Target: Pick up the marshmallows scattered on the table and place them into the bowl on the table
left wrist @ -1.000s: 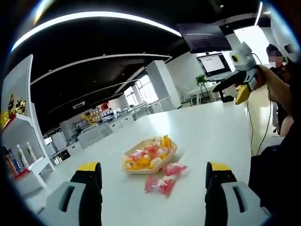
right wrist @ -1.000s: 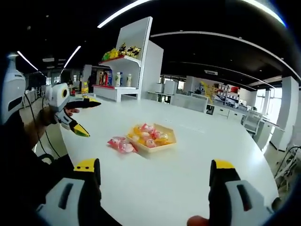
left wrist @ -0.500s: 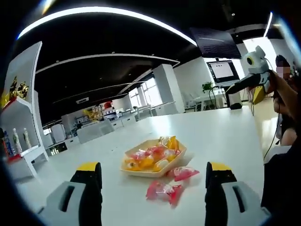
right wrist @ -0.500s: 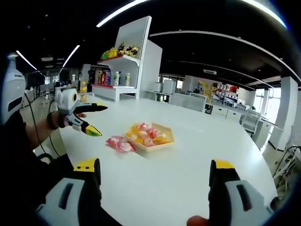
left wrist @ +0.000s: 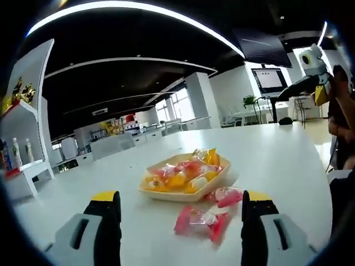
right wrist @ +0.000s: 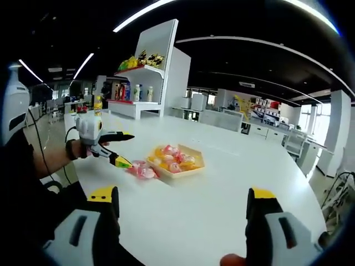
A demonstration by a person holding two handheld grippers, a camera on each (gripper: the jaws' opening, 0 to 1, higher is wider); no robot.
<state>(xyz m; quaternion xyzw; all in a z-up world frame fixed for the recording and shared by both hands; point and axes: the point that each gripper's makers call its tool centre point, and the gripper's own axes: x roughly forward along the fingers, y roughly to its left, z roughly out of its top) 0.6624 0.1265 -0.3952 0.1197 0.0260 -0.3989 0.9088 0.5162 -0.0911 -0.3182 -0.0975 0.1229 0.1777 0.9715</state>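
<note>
Two pink-wrapped marshmallows lie loose on the tabletop [left wrist: 288, 160]: the nearer marshmallow [left wrist: 201, 223] sits straight ahead of the left hand-held gripper [left wrist: 180, 213], between its two jaws and a little beyond their tips; the second marshmallow [left wrist: 226, 196] lies just past it, toward the right jaw and touching or nearly touching the rim of the bowl [left wrist: 166, 194]; the bowl, a shallow tan dish already holding orange and pink wrapped sweets, stands directly behind both.

The left hand-held gripper has its jaws spread wide and holds nothing; from the right gripper view it [right wrist: 123, 147] shows side-on, tips just short of the loose marshmallows [right wrist: 141, 170] beside the bowl [right wrist: 191, 169]. The right hand-held gripper [right wrist: 182, 213] is also spread wide and empty, held well back from the bowl; in the left gripper view it [left wrist: 299, 86] shows far off to the right and raised.

The step in hand looks like the approach for the nearer marshmallow; to do it well, I would bring the tips down so the jaws straddle the wrapper's bulk rather than its crimped ends, close gently since the sweet is soft and the film slippery, then lift clear before carrying forward over the rim; the risk is nudging the second piece or shoving the light bowl.
</note>
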